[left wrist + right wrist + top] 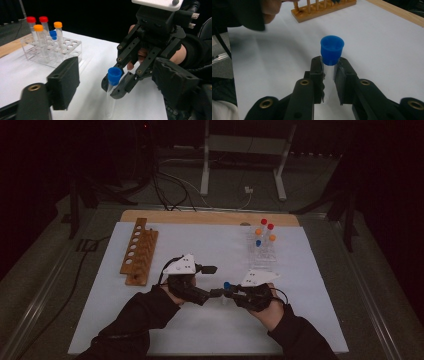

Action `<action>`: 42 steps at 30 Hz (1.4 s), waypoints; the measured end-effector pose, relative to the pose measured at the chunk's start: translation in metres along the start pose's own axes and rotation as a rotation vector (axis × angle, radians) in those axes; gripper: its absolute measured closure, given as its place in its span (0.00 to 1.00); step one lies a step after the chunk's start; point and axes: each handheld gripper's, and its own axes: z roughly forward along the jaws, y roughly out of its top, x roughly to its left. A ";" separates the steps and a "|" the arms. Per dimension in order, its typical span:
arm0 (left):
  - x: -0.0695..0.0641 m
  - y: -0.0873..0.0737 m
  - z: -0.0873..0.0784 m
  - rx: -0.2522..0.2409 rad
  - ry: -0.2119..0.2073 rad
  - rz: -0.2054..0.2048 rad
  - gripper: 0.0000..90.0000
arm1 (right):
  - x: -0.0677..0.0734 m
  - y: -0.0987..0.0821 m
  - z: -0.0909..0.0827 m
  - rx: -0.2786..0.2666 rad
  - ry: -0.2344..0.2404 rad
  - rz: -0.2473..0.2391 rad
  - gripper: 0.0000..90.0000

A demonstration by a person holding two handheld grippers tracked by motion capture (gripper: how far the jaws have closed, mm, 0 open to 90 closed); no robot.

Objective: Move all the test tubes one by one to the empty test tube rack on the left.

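Observation:
A clear tube with a blue cap stands upright just above the white mat, with my right gripper shut on its body below the cap. From above, the same tube sits at the tips of the right gripper. My left gripper faces it from the left, open. In the left gripper view its pads stand wide apart, with the tube and the right gripper beyond them, untouched.
A clear rack at the back right holds several tubes with red, orange and blue caps. An empty wooden rack lies at the back left. A white mat covers the table.

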 end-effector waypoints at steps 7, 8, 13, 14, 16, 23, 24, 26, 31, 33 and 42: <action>-0.001 -0.003 0.009 0.011 0.008 0.010 0.47 | 0.001 0.001 -0.001 -0.003 0.005 -0.002 0.86; -0.001 -0.003 0.011 0.020 0.010 0.013 0.47 | 0.001 0.001 -0.001 -0.003 0.005 -0.002 0.86; -0.002 -0.005 0.016 0.032 0.017 0.051 0.62 | 0.001 0.001 -0.001 -0.003 0.005 -0.003 0.86; -0.002 -0.005 0.016 0.032 0.017 0.051 0.64 | 0.001 0.001 -0.001 -0.003 0.004 -0.005 0.86; -0.002 -0.005 0.017 0.034 0.015 0.051 0.66 | 0.001 0.001 -0.001 -0.003 0.004 -0.005 0.86; -0.002 -0.005 0.021 0.034 0.003 0.056 0.80 | 0.000 0.001 -0.002 -0.004 0.002 -0.003 0.86; -0.003 -0.004 0.023 0.040 0.004 0.061 0.81 | 0.000 0.001 -0.002 -0.005 0.002 -0.003 0.86; -0.003 -0.004 0.023 0.041 0.007 0.067 0.84 | 0.000 0.001 -0.002 -0.006 0.001 -0.003 0.86; -0.004 -0.003 0.025 0.043 0.012 0.073 0.84 | -0.001 0.001 -0.003 -0.007 -0.002 0.001 0.86; -0.004 -0.003 0.025 0.047 0.012 0.071 0.85 | -0.001 0.001 -0.003 -0.005 -0.004 0.000 0.86; -0.005 -0.002 0.025 0.050 0.023 0.091 0.87 | -0.002 0.001 -0.002 -0.007 0.000 0.001 0.86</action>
